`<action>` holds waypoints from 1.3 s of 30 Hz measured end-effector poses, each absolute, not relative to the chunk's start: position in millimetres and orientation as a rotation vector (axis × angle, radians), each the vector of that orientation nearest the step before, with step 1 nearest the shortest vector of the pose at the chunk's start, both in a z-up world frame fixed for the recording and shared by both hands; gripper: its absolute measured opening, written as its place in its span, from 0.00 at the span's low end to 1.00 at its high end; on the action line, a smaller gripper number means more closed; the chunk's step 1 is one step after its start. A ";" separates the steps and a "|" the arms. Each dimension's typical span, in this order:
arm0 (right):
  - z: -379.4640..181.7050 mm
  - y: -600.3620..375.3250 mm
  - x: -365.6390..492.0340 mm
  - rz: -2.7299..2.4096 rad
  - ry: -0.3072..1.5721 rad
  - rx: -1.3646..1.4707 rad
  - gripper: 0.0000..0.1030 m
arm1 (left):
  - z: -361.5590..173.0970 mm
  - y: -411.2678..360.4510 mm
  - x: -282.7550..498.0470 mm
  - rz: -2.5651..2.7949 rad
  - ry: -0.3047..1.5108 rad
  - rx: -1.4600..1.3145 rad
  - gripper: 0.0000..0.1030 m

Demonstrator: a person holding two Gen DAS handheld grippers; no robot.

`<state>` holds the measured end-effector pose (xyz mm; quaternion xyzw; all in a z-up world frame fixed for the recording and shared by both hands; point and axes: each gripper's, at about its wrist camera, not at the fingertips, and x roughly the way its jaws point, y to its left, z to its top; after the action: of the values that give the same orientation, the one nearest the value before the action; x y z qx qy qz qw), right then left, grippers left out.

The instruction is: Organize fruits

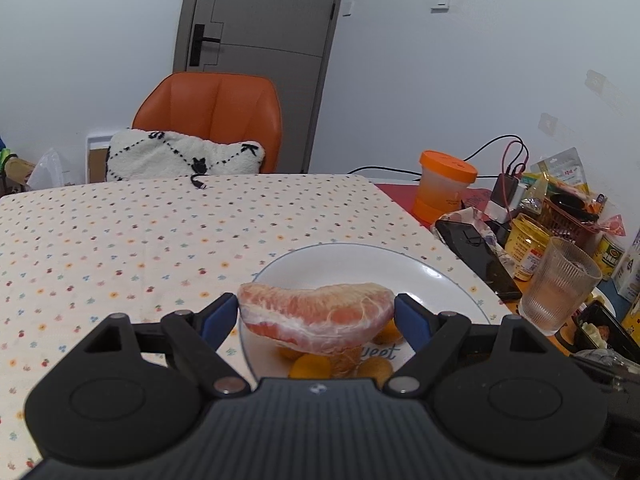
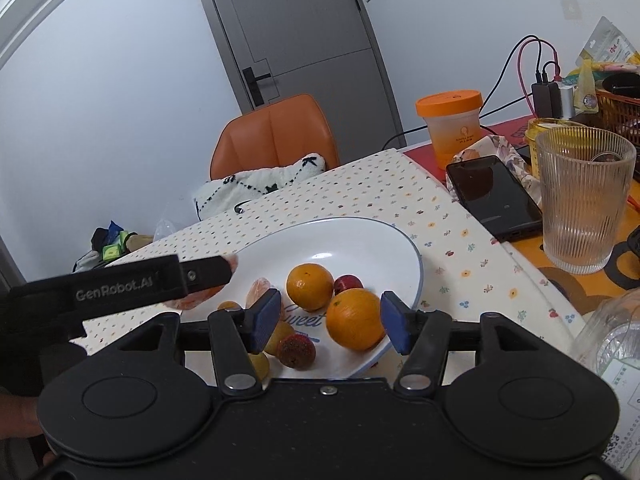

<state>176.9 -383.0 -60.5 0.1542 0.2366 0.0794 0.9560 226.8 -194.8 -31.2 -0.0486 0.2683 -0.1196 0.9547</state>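
Centrally, left gripper (image 1: pixel 316 316) clamps a pomelo segment (image 1: pixel 316 318) above the plate (image 1: pixel 360 260); right gripper (image 2: pixel 328 320) gapes empty, lower centre, over oranges (image 2: pixel 354 318).

Pink pomelo segment (image 1: pixel 316 318), white plate (image 1: pixel 440 284), floral-dotted cream tablecloth (image 1: pixel 140 232).

A peeled pink pomelo segment (image 1: pixel 316 320), membrane partly on, is clamped lengthwise between the blue pads of the left claw (image 1: pixel 316 316), above the white plate (image 2: pixel 360 236). The plate rests on the dotted surface and holds two oranges (image 2: pixel 310 286), the larger (image 2: pixel 354 318) nearest the rim, a small red fruit (image 2: pixel 348 282), a spiky red fruit (image 2: pixel 297 350) and another pomelo piece (image 2: pixel 258 292).
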 end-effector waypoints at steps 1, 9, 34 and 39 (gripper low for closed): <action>-60.3 -383.4 176.2 0.162 0.480 0.314 0.55 | -30.7 -196.6 227.5 -0.244 0.545 -0.097 0.81; -57.9 -382.9 171.6 0.172 0.479 0.311 0.55 | -28.9 -209.0 227.5 -0.271 0.545 -0.075 0.82; -46.2 -349.5 153.8 0.211 0.478 0.277 0.67 | -18.5 -134.0 187.9 -0.151 0.562 -0.096 0.88; -43.5 -341.1 148.9 0.228 0.476 0.265 0.73 | -14.9 -118.5 176.8 -0.147 0.553 -0.110 0.89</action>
<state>148.9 -341.1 -43.5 0.1307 0.2347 0.1125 0.9566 176.8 -118.5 -14.9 -0.0540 0.2728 -0.0723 0.9578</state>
